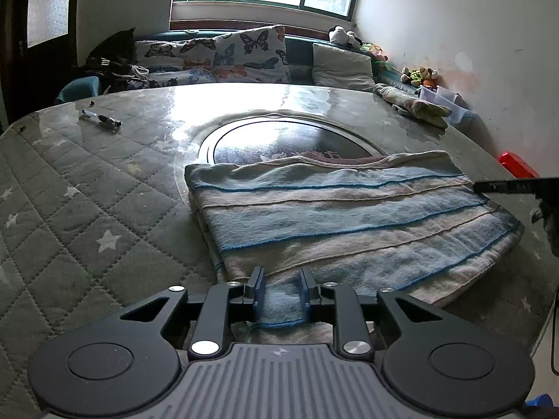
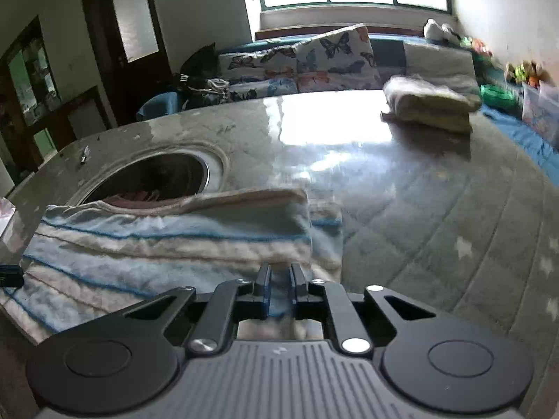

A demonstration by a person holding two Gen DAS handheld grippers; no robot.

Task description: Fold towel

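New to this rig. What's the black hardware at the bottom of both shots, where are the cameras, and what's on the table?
No robot arm here: a person carries a two-finger gripper in each hand, each with a fisheye camera looking along its fingers. The left wrist view shows the left gripper, jaws apart, over the near edge of a folded blue-striped towel. The right wrist view shows the right gripper, fingers closer together with towel between them; a firm pinch is unclear in the blur. The towel lies on a quilted table cover, partly over a dark round inset. A pen and another folded cloth also lie there.
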